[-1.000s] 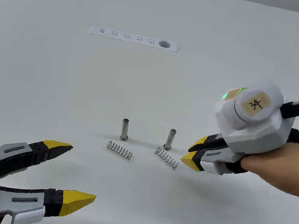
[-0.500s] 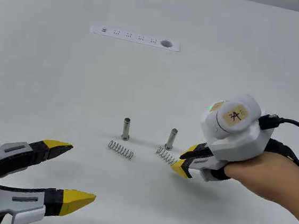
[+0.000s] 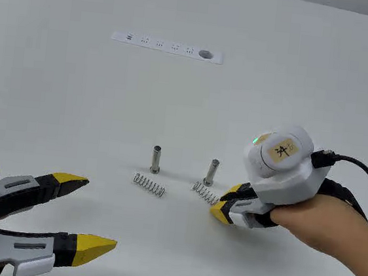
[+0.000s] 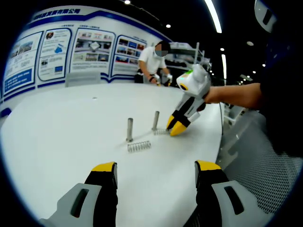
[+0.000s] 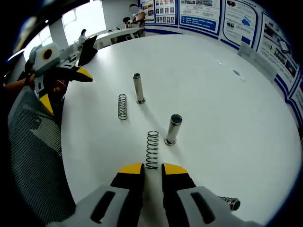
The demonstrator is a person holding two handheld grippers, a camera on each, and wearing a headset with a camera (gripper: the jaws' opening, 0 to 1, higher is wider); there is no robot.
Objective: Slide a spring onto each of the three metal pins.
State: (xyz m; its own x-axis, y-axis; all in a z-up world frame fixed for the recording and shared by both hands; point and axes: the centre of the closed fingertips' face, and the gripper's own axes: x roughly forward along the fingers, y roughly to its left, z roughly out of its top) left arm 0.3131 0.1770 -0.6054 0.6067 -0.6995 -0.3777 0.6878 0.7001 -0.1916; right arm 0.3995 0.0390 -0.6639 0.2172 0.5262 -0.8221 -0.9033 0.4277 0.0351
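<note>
A white table [image 3: 76,100] spans the head view. At lower left of that frame the left gripper [image 3: 101,212] hangs low over the table, jaws spread wide and holding nothing. At centre right the right gripper [image 3: 224,203] points down and left, jaws drawn to a narrow slot. A flat strip [image 3: 167,46] lies at upper centre, well apart from the work.

Two pins stand upright at mid-frame, the left pin [image 3: 155,159] and the right pin [image 3: 211,172]. Each has a spring lying flat just below it: the left spring [image 3: 148,184] and the right spring [image 3: 203,193]. In the right gripper view the right spring's near end sits at the mouth of the slot. Whether the jaws are pinching it cannot be told. A third spring [image 5: 230,203] peeks out at lower right of that view.

The step in hand looks to be picking up the right spring, with no spring on a pin yet. It would go best gripped lightly near one end so the coils stay round. It should then be lifted, turned upright and its open end centred over the right pin's top before lowering.
</note>
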